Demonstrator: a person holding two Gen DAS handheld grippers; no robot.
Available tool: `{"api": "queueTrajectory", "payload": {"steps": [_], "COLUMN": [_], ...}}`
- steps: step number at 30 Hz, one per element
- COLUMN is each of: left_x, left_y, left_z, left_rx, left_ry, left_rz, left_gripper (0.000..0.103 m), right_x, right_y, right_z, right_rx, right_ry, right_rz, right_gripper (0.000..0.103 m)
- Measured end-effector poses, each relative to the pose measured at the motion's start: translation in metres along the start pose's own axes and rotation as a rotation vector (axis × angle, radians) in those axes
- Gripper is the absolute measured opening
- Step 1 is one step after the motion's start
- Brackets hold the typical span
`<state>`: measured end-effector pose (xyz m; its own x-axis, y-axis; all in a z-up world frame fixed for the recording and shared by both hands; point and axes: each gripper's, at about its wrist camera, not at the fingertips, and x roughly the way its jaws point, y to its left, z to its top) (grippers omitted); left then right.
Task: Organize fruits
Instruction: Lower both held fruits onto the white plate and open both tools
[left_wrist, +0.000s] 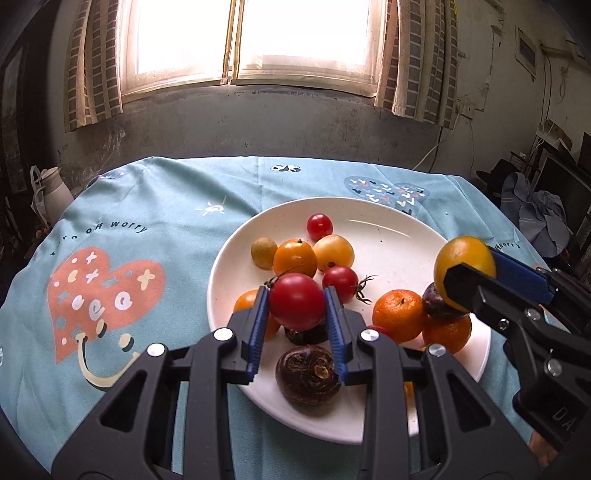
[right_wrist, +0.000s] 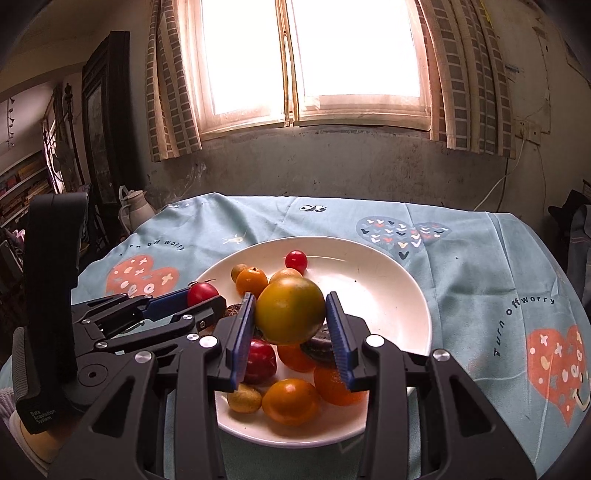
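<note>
A white plate (left_wrist: 399, 236) on the blue tablecloth holds several fruits: small red tomatoes, orange and yellow fruits, mandarins (left_wrist: 399, 314) and dark brown water chestnuts (left_wrist: 308, 374). My left gripper (left_wrist: 297, 306) is shut on a red tomato (left_wrist: 297, 301) and holds it above the plate's near left part. My right gripper (right_wrist: 290, 317) is shut on a yellow-green tomato (right_wrist: 290, 310) above the plate (right_wrist: 388, 288). The right gripper also shows in the left wrist view (left_wrist: 476, 273), above the plate's right edge. The left gripper shows in the right wrist view (right_wrist: 203, 295), at the plate's left.
The tablecloth (left_wrist: 166, 206) has heart prints and text. A white jug (left_wrist: 53, 194) stands beyond the table's far left edge. A wall with a curtained window is behind the table. Clothes and clutter (left_wrist: 535, 210) lie at the right.
</note>
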<state>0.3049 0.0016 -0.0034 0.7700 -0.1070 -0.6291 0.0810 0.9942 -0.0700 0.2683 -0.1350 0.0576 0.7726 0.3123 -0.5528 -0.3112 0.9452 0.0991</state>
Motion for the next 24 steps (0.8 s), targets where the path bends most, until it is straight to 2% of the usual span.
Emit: {"api": "queueTrajectory", "payload": {"steps": [9, 24], "left_x": [0.005, 0.009], "left_y": [-0.003, -0.003], "left_z": [-0.008, -0.012], "left_rx": [0.011, 0.015], "left_ry": [-0.028, -0.04], "left_rz": [0.032, 0.051], "left_gripper": [0.031, 0.031], "right_x": [0.001, 0.013], "right_y": [0.0, -0.002], "right_z": [0.0, -0.008], "right_rx": [0.019, 0.028], "right_ry": [-0.03, -0.025], "right_rz": [0.013, 0.008], "right_gripper": [0.039, 0.039]}}
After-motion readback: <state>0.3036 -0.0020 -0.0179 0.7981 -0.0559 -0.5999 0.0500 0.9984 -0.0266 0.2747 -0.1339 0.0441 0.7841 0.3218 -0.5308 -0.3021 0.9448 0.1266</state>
